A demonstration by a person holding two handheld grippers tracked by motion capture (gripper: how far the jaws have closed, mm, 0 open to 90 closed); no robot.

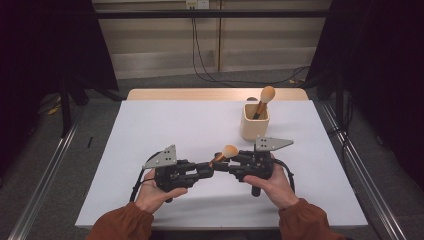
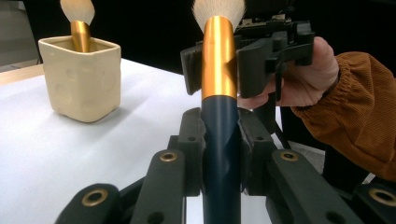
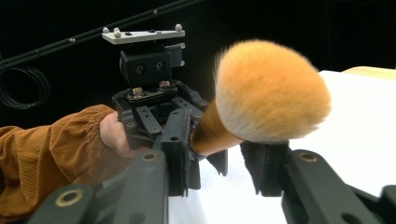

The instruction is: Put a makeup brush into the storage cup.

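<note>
Currently the left tongs [image 2: 220,135] pinch the dark handle of a makeup brush [image 2: 218,79], bristles pointing toward the right tongs [image 3: 219,158]. Right tongs stand spread around the gold ferrule, not yet pressing it; likely a handover, judging by the facing grips. Beyond the right tongs, a cream cup [image 1: 254,121] on the white worktop [image 1: 165,125] holds a second brush [image 1: 264,100] upright.
</note>
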